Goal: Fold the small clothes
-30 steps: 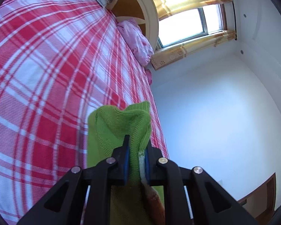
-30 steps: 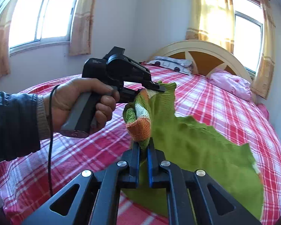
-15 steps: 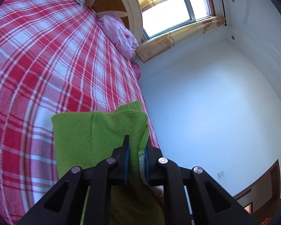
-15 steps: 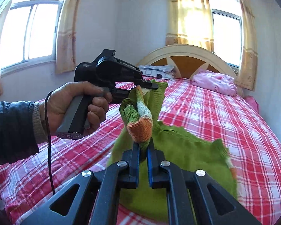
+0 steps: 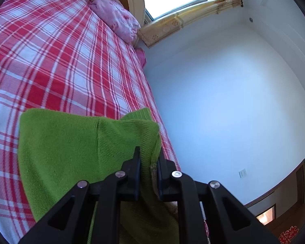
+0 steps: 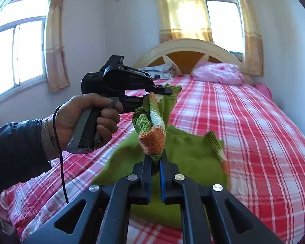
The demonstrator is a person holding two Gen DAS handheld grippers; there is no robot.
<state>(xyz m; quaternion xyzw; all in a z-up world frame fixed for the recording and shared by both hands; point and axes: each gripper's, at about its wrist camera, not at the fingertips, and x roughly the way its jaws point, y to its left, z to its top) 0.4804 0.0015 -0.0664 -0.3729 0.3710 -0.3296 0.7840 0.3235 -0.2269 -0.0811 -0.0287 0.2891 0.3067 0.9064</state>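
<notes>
A small green knit sweater [image 6: 191, 158] with orange and white striped cuffs is held up over the red plaid bed [image 6: 244, 126]. My right gripper [image 6: 156, 160] is shut on its bunched orange striped edge. My left gripper [image 5: 148, 158] is shut on another green edge of the sweater [image 5: 71, 142]; it also shows in the right wrist view [image 6: 152, 90], held in a hand, left of and above my right one. The sweater's lower part drapes onto the bed between them.
A pink pillow [image 6: 217, 75] lies by the cream headboard [image 6: 189, 46], with a light patterned item [image 6: 158, 71] beside it. Curtained windows stand behind and to the left. A white wall [image 5: 223, 101] runs along the bed's right side.
Both grippers have lifted and drawn the sweater back; more green fabric spreads out in the left wrist view, and the sweater bunches closer to the right gripper.
</notes>
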